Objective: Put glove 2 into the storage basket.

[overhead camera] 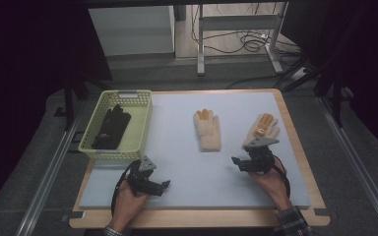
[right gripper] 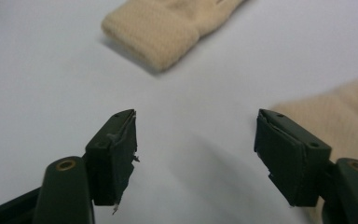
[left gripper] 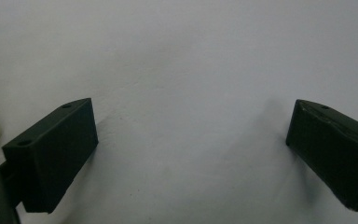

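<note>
- Right gripper (right gripper: 196, 154): released, jaws apart over bare grey mat (overhead camera: 187, 167), nothing between them; it sits just beside the cuff of the right-hand cream glove (overhead camera: 261, 129).
- Second cream glove (overhead camera: 207, 130): flat at mid-mat, well apart from both grippers.
- Left gripper (left gripper: 191, 154): released, jaws wide, near the mat's front edge, nothing held.
- Yellow basket (overhead camera: 140, 123): at the mat's far left, holding black gloves (overhead camera: 110, 128).

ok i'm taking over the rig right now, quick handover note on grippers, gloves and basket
Left gripper: open, empty, low over the grey mat, near the basket.
Right gripper: open, empty, just short of the right beige glove.
Done: black gloves lie in the yellow basket.
Left: both beige gloves lie flat on the mat, the middle beige glove and the right one. Probably the right one goes next.
</note>
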Tool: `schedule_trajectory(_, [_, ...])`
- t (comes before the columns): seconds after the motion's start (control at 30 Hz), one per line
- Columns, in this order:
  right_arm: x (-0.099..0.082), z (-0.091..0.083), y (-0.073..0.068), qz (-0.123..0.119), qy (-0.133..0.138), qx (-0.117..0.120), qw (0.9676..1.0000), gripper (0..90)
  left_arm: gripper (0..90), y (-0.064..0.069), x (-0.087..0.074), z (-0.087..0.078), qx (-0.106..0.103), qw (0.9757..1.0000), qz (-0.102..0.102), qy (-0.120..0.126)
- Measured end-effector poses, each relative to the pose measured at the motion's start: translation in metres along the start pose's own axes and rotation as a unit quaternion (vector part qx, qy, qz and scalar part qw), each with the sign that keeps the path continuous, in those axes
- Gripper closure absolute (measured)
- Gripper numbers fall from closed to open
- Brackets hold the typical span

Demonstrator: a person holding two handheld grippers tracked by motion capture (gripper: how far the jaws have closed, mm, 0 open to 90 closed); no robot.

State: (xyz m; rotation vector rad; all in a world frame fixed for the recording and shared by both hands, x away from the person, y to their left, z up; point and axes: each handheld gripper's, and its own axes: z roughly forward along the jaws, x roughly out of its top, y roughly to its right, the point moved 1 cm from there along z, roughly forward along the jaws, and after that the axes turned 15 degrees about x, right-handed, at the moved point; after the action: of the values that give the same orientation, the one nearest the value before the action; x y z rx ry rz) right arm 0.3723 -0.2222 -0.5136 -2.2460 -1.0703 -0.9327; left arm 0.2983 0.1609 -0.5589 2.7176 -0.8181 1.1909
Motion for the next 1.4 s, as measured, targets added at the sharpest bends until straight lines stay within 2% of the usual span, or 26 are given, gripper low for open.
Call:
schedule_trajectory(0.07, [0.003, 0.001, 0.001, -0.002, 0.0, 0.0, 1.0, 31.3, 2.2, 0.0, 0.0, 0.0, 0.0, 1.0, 0.0, 0.0])
schedule_trajectory(0.13, [0.015, 0.006, 0.005, -0.007, -0.004, 0.004, 1.0, 35.1, 2.2, 0.0, 0.0, 0.0, 0.0, 1.0, 0.0, 0.0])
schedule_trajectory(0.33, [0.032, 0.019, 0.01, -0.007, -0.003, 0.015, 0.9999, 37.3, 2.2, 0.0, 0.0, 0.0, 0.0, 1.0, 0.0, 0.0])
schedule_trajectory(0.5, [0.052, 0.036, 0.013, -0.024, -0.005, 0.017, 0.9996, 38.6, 2.1, 0.0, 0.0, 0.0, 0.0, 1.0, 0.0, 0.0])
schedule_trajectory(0.6, [0.068, 0.049, 0.016, -0.041, -0.009, 0.013, 0.999, 43.2, 2.2, 0.0, 0.0, 0.0, 0.0, 1.0, 0.0, 0.001])
schedule_trajectory(0.67, [0.07, 0.051, 0.017, -0.042, -0.01, 0.013, 0.999, 44.5, 2.2, 0.0, 0.0, 0.0, 0.0, 1.0, 0.0, 0.001])
schedule_trajectory(0.73, [0.08, 0.062, 0.02, -0.047, -0.017, 0.015, 0.9986, 49.9, 2.2, 0.0, 0.0, 0.0, 0.0, 1.0, 0.0, 0.001])
schedule_trajectory(0.87, [0.088, 0.072, 0.022, -0.051, -0.023, 0.02, 0.9982, 50.5, 2.2, 0.0, 0.0, 0.0, 0.0, 1.0, 0.001, 0.001])
schedule_trajectory(0.93, [0.092, 0.08, 0.025, -0.05, -0.026, 0.022, 0.9982, 48.5, 2.2, 0.0, 0.0, 0.0, 0.0, 1.0, 0.001, 0.001])
schedule_trajectory(0.97, [0.095, 0.088, 0.028, -0.045, -0.03, 0.026, 0.9982, 42.8, 2.2, 0.0, 0.0, 0.0, 0.0, 1.0, 0.001, 0.001])
schedule_trajectory(1.0, [0.095, 0.088, 0.028, -0.045, -0.03, 0.026, 0.9982, 42.8, 2.2, 0.0, 0.0, 0.0, 0.0, 1.0, 0.001, 0.001])
schedule_trajectory(1.1, [0.098, 0.105, 0.035, -0.042, -0.03, 0.036, 0.998, 31.5, 2.2, 0.0, 0.0, 0.0, 0.0, 1.0, 0.001, 0.001])
schedule_trajectory(1.13, [0.098, 0.105, 0.035, -0.042, -0.03, 0.036, 0.998, 31.5, 2.2, 0.0, 0.0, 0.0, 0.0, 1.0, 0.001, 0.0])
schedule_trajectory(1.23, [0.099, 0.118, 0.036, -0.042, -0.035, 0.041, 0.9977, 26.9, 2.2, 0.0, 0.0, 0.0, 0.0, 1.0, 0.001, 0.001])
schedule_trajectory(1.27, [0.099, 0.127, 0.037, -0.042, -0.044, 0.038, 0.9974, 26.3, 2.2, 0.0, 0.0, 0.0, 0.0, 1.0, 0.001, 0.001])
schedule_trajectory(1.3, [0.099, 0.127, 0.037, -0.042, -0.044, 0.038, 0.9974, 26.3, 2.2, 0.0, 0.0, 0.0, 0.0, 1.0, 0.001, 0.001])
schedule_trajectory(1.33, [0.098, 0.133, 0.037, -0.038, -0.048, 0.039, 0.9973, 30.5, 2.2, 0.0, 0.0, 0.0, 0.0, 1.0, 0.001, 0.001])
schedule_trajectory(1.37, [0.098, 0.133, 0.037, -0.038, -0.048, 0.039, 0.9973, 30.5, 2.2, 0.0, 0.0, 0.0, 0.0, 1.0, 0.001, 0.001])
schedule_trajectory(1.4, [0.097, 0.136, 0.036, -0.027, -0.045, 0.055, 0.9971, 42.6, 2.2, 0.0, 0.0, 0.0, 0.0, 1.0, 0.001, 0.001])
